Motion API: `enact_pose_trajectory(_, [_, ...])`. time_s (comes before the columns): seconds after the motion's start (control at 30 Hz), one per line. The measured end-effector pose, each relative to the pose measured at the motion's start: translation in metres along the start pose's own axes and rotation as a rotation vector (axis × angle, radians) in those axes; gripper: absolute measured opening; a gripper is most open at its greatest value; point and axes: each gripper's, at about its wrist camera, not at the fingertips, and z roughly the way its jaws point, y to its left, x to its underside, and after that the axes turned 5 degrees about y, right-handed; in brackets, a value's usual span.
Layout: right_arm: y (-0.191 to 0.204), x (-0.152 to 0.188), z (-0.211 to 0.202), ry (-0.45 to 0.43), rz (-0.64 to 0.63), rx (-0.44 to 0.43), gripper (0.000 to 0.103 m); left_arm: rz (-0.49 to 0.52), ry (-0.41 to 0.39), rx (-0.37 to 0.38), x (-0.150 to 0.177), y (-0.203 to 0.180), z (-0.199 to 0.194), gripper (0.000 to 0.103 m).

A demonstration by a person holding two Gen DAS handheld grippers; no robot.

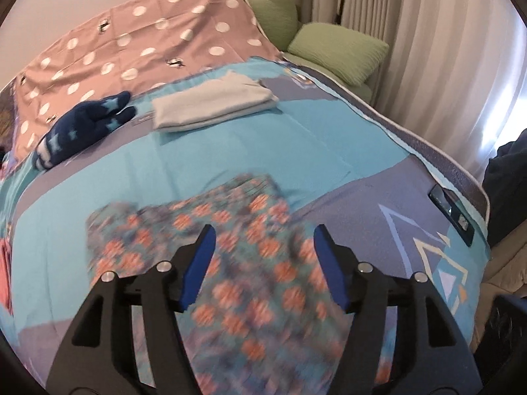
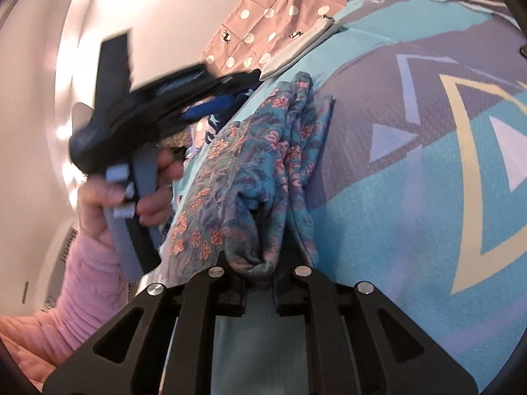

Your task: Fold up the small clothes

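Note:
A small teal garment with orange flowers (image 1: 230, 256) lies on the blue bedspread (image 1: 263, 144). My left gripper (image 1: 263, 247) is open above it, blue pads spread wide, holding nothing. My right gripper (image 2: 258, 273) is shut on a bunched edge of the same floral garment (image 2: 250, 177), which stretches away from its jaws. The left gripper (image 2: 138, 108) and the hand holding it show at the left of the right wrist view. A folded pale grey garment (image 1: 214, 105) and a navy star-patterned piece (image 1: 82, 125) lie farther back on the bed.
A pink polka-dot sheet (image 1: 131, 39) covers the head of the bed. Green cushions (image 1: 339, 49) and white curtains (image 1: 428, 49) stand beyond the right side. A dark device (image 1: 451, 210) lies near the right bed edge. A pink cloth (image 1: 5, 263) sits at the left.

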Motion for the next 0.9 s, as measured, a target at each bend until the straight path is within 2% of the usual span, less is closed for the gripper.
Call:
enact_pose_trajectory(0.13, [-0.003, -0.001, -0.002, 0.016, 0.008, -0.023, 0.016, -0.035, -0.043, -0.015, 0.038, 0.024, -0.039, 0.071])
enact_pose_trajectory(0.17, [-0.004, -0.002, -0.002, 0.019, 0.014, -0.033, 0.018, -0.040, -0.057, -0.035, 0.052, 0.032, -0.050, 0.074])
enact_pose_trajectory(0.27, [-0.009, -0.006, -0.003, 0.025, 0.042, -0.050, 0.019, -0.065, -0.064, -0.103, 0.083, 0.050, -0.068, 0.076])
enact_pose_trajectory(0.33, [-0.013, -0.009, -0.007, 0.003, 0.057, -0.015, 0.016, -0.109, -0.045, -0.137, 0.106, 0.066, -0.078, 0.076])
enact_pose_trajectory(0.37, [-0.014, -0.009, -0.009, -0.006, 0.061, 0.007, 0.011, -0.134, -0.034, -0.141, 0.120, 0.074, -0.083, 0.076])
enact_pose_trajectory(0.43, [-0.018, -0.007, -0.014, -0.021, 0.069, 0.060, 0.008, -0.161, -0.022, -0.142, 0.138, 0.083, -0.090, 0.076])
enact_pose_trajectory(0.53, [-0.021, -0.002, -0.019, -0.023, 0.073, 0.071, 0.007, -0.183, 0.009, -0.122, 0.167, 0.091, -0.096, 0.076])
enact_pose_trajectory(0.7, [-0.012, -0.001, -0.021, -0.040, 0.067, 0.125, 0.007, -0.208, 0.041, -0.009, 0.196, 0.095, -0.092, 0.076])
enact_pose_trajectory(0.8, [-0.008, 0.000, -0.023, -0.048, 0.067, 0.167, 0.010, -0.199, 0.030, -0.006, 0.201, 0.090, -0.089, 0.077])
enact_pose_trajectory(0.87, [-0.003, -0.001, -0.027, -0.067, 0.056, 0.223, 0.018, -0.190, 0.019, -0.009, 0.204, 0.088, -0.089, 0.077])
enact_pose_trajectory(0.9, [0.000, -0.001, -0.029, -0.079, 0.046, 0.250, 0.018, -0.185, 0.014, -0.011, 0.204, 0.088, -0.088, 0.077])
